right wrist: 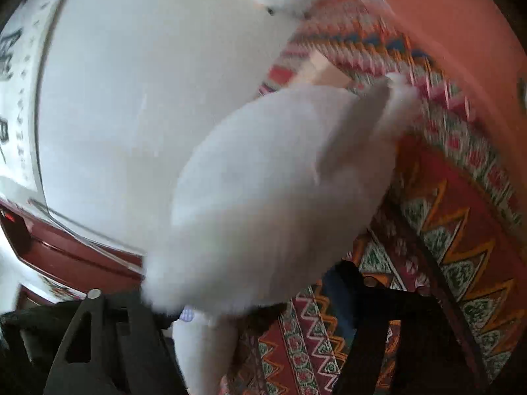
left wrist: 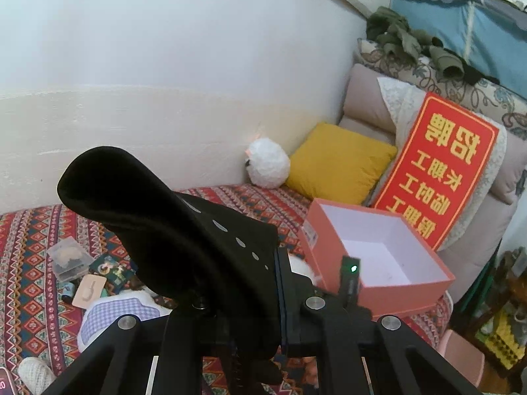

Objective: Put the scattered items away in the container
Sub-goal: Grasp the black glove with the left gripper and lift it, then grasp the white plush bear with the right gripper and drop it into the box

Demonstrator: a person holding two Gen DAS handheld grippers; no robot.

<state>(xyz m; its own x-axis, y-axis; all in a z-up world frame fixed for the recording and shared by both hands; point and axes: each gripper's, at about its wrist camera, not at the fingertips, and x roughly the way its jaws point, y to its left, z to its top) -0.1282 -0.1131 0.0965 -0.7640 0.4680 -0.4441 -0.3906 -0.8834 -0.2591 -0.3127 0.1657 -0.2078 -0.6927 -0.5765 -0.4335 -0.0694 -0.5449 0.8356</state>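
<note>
Here, label by label:
Left hand-held gripper (left wrist: 276, 283): clamped on a black cloth item (left wrist: 171, 227) that rises up and to the left from its fingers.
Container: an open pink box (left wrist: 382, 256) with a white inside, just ahead and to the right of the left hand-held gripper, resting on the patterned bedspread (left wrist: 29, 263).
Scattered items: a clear plastic case (left wrist: 69, 258), a small card (left wrist: 89, 291) and a lilac checked pouch (left wrist: 115, 312) lie ahead and to its left.
Right hand-held gripper (right wrist: 250, 306): closed around a white plush toy (right wrist: 280, 191), which fills the view ahead; the picture is blurred.
Backdrop: a yellow cushion (left wrist: 339, 164) and a red sign (left wrist: 438, 177) stand beyond the box.
</note>
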